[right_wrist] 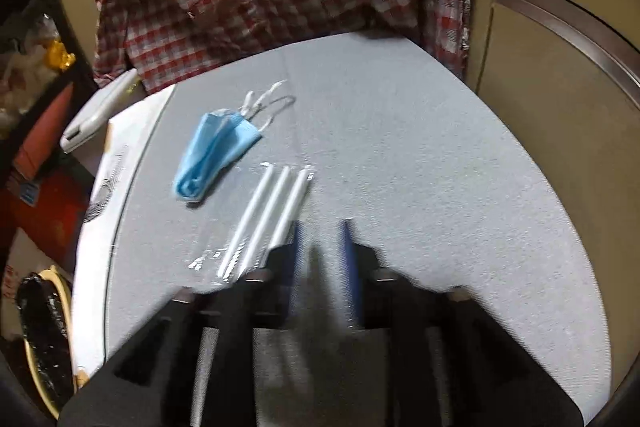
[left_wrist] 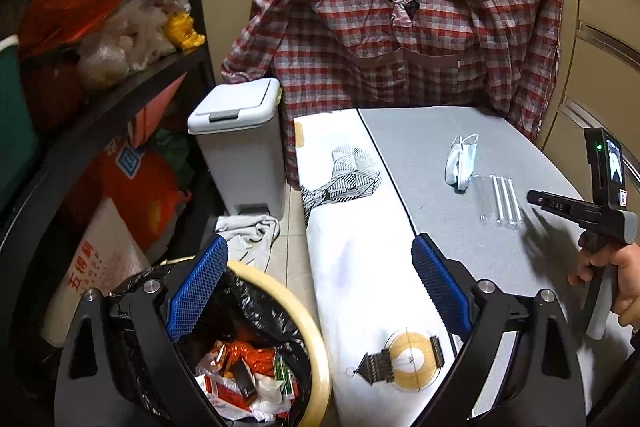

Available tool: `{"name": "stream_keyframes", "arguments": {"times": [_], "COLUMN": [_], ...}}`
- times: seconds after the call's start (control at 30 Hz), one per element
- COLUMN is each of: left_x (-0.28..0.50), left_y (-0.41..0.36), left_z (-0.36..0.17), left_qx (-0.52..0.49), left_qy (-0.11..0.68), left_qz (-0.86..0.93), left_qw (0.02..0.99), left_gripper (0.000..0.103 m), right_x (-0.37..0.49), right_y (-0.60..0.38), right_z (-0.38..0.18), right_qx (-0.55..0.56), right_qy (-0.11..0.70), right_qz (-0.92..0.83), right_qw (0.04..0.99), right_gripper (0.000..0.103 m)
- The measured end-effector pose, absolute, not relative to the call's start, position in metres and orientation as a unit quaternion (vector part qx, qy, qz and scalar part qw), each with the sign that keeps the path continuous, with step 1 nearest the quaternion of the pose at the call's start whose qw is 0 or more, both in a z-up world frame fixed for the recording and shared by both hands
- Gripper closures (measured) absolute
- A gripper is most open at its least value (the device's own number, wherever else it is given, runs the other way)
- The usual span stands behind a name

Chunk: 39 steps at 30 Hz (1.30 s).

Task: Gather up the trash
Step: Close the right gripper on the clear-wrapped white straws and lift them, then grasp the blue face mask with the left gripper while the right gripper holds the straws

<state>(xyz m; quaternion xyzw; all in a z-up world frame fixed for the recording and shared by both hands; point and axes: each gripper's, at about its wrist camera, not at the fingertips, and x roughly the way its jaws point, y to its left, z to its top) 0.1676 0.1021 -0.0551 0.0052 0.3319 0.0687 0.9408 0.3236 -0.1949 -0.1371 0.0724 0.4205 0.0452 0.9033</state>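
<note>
A crumpled blue face mask (right_wrist: 214,151) lies on the grey table (right_wrist: 420,163); it also shows in the left wrist view (left_wrist: 462,163). Beside it lies a clear packet of three white straws (right_wrist: 264,219), also in the left wrist view (left_wrist: 502,201). My right gripper (right_wrist: 322,239) hovers over the table just right of the straws, jaws narrowly apart and empty, blurred by motion. It shows from the side in the left wrist view (left_wrist: 536,197). My left gripper (left_wrist: 318,279) is open and empty above the round bin (left_wrist: 280,311), which has a black liner and wrappers inside.
A white pedal bin (left_wrist: 240,143) stands left of the table. A plaid shirt (left_wrist: 400,19) hangs behind the table. A white patterned cloth (left_wrist: 360,247) covers the table's left strip. Dark shelves (left_wrist: 100,67) with bags stand on the left. A rag (left_wrist: 252,231) lies on the floor.
</note>
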Motion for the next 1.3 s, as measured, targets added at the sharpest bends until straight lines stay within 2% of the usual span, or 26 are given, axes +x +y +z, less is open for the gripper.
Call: {"name": "stream_keyframes", "arguments": {"times": [0.47, 0.5, 0.53, 0.63, 0.73, 1.07, 1.3], "left_x": [0.208, 0.209, 0.213, 0.219, 0.229, 0.261, 0.308], "left_y": [0.069, 0.068, 0.067, 0.065, 0.061, 0.029, -0.006], "left_z": [-0.064, -0.064, -0.066, -0.070, -0.076, -0.081, -0.101], "left_qx": [0.024, 0.024, 0.022, 0.012, -0.001, -0.010, -0.016], "left_qy": [0.327, 0.327, 0.324, 0.315, 0.310, 0.288, 0.278], "left_qz": [0.050, 0.049, 0.047, 0.046, 0.043, 0.014, -0.031], "left_qw": [0.943, 0.944, 0.945, 0.948, 0.950, 0.957, 0.960], "left_gripper": [0.013, 0.013, 0.013, 0.013, 0.013, 0.013, 0.013], "right_x": [0.330, 0.331, 0.330, 0.330, 0.328, 0.314, 0.313], "right_y": [-0.164, -0.163, -0.162, -0.161, -0.163, -0.168, -0.179], "right_z": [-0.153, -0.155, -0.157, -0.160, -0.159, -0.132, -0.119], "right_qx": [0.056, 0.054, 0.055, 0.059, 0.064, 0.045, 0.056], "right_qy": [0.426, 0.427, 0.428, 0.428, 0.423, 0.356, 0.343], "right_qz": [0.078, 0.081, 0.086, 0.094, 0.087, 0.065, 0.052], "right_qw": [0.900, 0.899, 0.898, 0.897, 0.900, 0.931, 0.936], "right_gripper": [0.062, 0.067, 0.077, 0.091, 0.098, 0.098, 0.098]}}
